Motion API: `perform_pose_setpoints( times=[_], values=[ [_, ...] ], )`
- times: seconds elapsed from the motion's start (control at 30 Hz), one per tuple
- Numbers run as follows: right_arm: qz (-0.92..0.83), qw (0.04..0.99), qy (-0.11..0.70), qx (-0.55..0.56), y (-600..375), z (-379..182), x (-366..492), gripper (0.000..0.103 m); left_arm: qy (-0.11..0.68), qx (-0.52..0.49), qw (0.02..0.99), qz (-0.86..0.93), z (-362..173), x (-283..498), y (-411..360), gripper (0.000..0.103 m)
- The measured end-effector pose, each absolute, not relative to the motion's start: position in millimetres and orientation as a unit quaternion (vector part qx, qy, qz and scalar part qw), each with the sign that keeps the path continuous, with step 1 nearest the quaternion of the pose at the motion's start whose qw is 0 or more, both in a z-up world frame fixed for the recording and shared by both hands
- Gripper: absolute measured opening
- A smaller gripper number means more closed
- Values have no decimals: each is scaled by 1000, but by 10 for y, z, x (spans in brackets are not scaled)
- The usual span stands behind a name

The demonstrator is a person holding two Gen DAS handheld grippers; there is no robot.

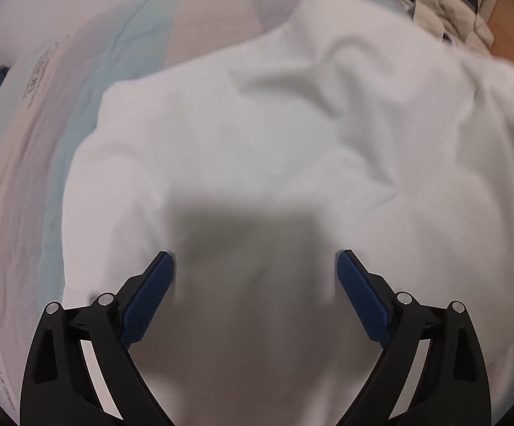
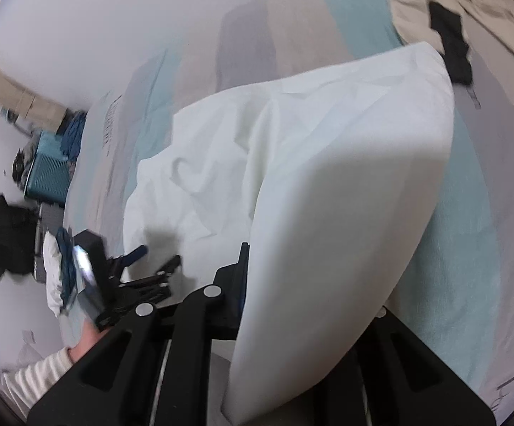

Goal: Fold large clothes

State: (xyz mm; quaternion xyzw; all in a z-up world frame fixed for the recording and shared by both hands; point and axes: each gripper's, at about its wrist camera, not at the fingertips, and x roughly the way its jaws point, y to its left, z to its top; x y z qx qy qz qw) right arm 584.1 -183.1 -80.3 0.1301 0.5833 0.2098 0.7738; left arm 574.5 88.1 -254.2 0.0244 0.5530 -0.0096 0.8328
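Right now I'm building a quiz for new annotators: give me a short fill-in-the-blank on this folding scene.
1. The garment being folded is ____ in colour.
2. The left gripper has its jaws ____, holding nothing.
3. The right gripper is ____ on a lifted fold of the garment.
4. The striped bedsheet lies ____ the garment.

Missing words: white; open; shut; under

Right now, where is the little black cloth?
In the right wrist view, the black cloth lies top right on the striped bedsheet, between the white garment and the beige clothes.

Soft, even light is seen in both views. A dark shadow is cast on the blurred white cotton garment [image 1: 257, 163]; edges are bent and vignetted by fisheye distortion.
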Motion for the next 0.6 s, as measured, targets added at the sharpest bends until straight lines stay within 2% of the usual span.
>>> perform_pose_setpoints(
  times=[0.13, 0.33, 0.43, 0.6],
  values=[
    [235, 778, 575, 91, -1546, -580, 5772, 11, 554, 15, 833, -1, -2650, 5798, 817, 96],
    [254, 777, 575, 30, -1122, -388, 5701, 12, 551, 27, 834, 0, -2709, 5801, 755, 97],
    [247, 776, 580, 16, -1019, -339, 5714, 12, 545, 12, 838, -13, -2569, 5726, 861, 90],
    [202, 773, 601, 0, -1085, -561, 5920, 11, 532, -11, 846, -27, -2368, 5603, 956, 90]
  ],
)
